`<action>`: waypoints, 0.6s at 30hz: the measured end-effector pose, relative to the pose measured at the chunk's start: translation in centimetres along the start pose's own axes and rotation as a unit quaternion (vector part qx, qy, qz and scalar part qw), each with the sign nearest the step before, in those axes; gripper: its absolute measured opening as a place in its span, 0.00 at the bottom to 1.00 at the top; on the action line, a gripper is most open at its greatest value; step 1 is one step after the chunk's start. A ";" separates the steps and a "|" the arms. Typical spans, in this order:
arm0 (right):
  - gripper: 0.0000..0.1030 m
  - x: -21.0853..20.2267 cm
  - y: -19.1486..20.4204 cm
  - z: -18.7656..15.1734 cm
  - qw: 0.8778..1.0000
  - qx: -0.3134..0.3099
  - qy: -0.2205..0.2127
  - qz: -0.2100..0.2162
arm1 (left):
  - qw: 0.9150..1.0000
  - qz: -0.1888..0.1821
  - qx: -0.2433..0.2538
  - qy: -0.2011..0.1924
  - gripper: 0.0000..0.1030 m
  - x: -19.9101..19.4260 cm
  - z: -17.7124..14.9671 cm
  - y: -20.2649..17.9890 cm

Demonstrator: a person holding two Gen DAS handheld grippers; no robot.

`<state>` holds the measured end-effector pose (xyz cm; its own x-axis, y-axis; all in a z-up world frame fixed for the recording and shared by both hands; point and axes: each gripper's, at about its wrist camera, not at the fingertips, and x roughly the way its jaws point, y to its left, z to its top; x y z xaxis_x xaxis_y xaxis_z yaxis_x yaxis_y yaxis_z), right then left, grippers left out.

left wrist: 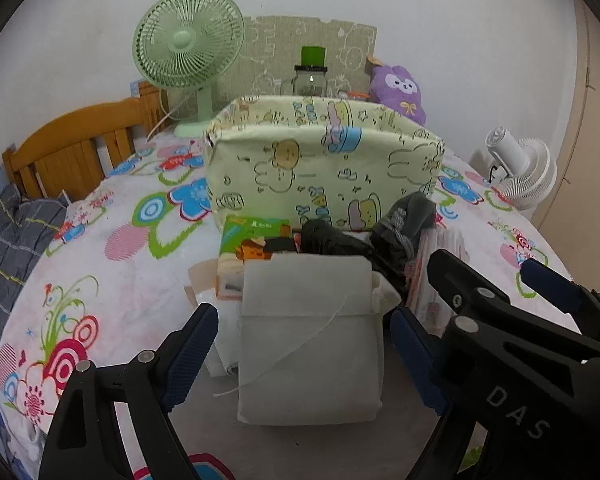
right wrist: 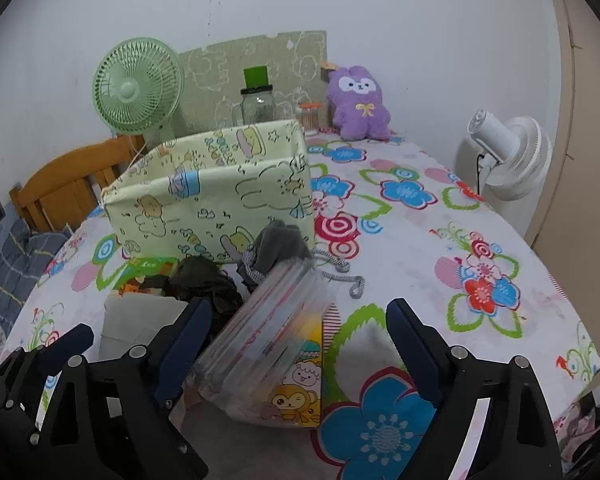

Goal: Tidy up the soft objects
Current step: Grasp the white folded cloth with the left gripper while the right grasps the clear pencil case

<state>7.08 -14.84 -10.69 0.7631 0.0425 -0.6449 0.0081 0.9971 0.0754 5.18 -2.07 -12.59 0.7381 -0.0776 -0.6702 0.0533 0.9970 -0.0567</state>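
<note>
The left gripper [left wrist: 302, 354] is standing wide open, its fingers [left wrist: 188, 354] flanking a folded white cloth pack [left wrist: 310, 344] without pressing on it. Beyond the fingertips a green tissue pack [left wrist: 254, 240], a black bundle [left wrist: 332, 238] and a grey drawstring pouch [left wrist: 406, 220] are lying in a row, and behind them the yellow fabric bin [left wrist: 324, 160] is sitting upright on the floral tablecloth [left wrist: 112, 240].

The right gripper [right wrist: 298, 350] is also standing wide open, gripping nothing. A clear cartoon-printed pack [right wrist: 276, 344] is lying tilted between its fingers [right wrist: 414, 350], nearer the left finger; whether that finger is touching it cannot be told.
</note>
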 end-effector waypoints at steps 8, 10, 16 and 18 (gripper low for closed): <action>0.64 2.0 0.8 -0.6 0.999 -0.003 0.036 0.017 | 1.000 -0.007 0.009 0.014 0.65 0.9 -0.4 -0.4; 0.54 2.1 1.0 -0.6 0.999 -0.003 0.040 0.021 | 1.000 -0.008 0.013 0.015 0.61 1.0 -0.5 -0.5; 0.34 1.6 1.4 -0.7 0.999 -0.005 0.037 0.025 | 1.000 -0.012 0.015 0.013 0.55 0.6 -0.4 -0.5; 0.29 1.3 1.4 -0.6 0.999 -0.004 0.034 0.025 | 1.000 -0.013 0.013 0.012 0.54 0.3 -0.4 -0.5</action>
<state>7.71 -13.30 -11.95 0.7163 0.0966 -0.6911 -0.0346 0.9941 0.1031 5.13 -2.58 -13.03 0.7204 -0.1033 -0.6859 0.0906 0.9944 -0.0546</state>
